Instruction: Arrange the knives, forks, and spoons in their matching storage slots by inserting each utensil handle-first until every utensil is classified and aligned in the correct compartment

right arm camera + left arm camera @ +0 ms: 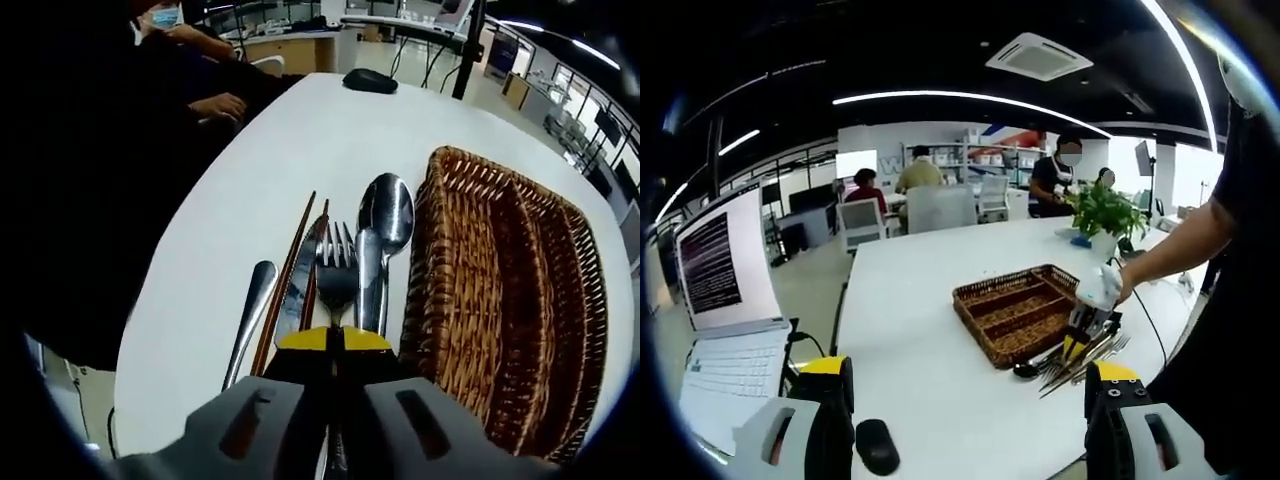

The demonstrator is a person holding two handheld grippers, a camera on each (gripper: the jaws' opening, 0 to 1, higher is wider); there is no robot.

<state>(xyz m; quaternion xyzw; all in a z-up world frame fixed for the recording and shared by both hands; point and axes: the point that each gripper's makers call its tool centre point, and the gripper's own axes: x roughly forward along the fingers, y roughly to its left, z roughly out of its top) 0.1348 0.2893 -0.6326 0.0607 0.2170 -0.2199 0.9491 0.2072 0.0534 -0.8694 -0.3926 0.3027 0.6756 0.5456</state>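
You stand at a white bench with the sorting not yet begun, as far as can be seen: the brown wicker tray shows its long slots bare, and every utensil lies in a loose pile just beside its near wall. In the right gripper view your right tongs are pressed together over the pile, right above the fork, though whether they actually pinch it or another handle you cannot tell. Alongside lie a large spoon, a knife, a pair of dark chopsticks and another steel handle. Your left tongs hang spread wide and empty near the bench's edge, well apart from the tray. So all the knives, forks and spoons remain to be slotted. Around you: a mouse, an open laptop, a potted plant, and people seated in a bright open office.
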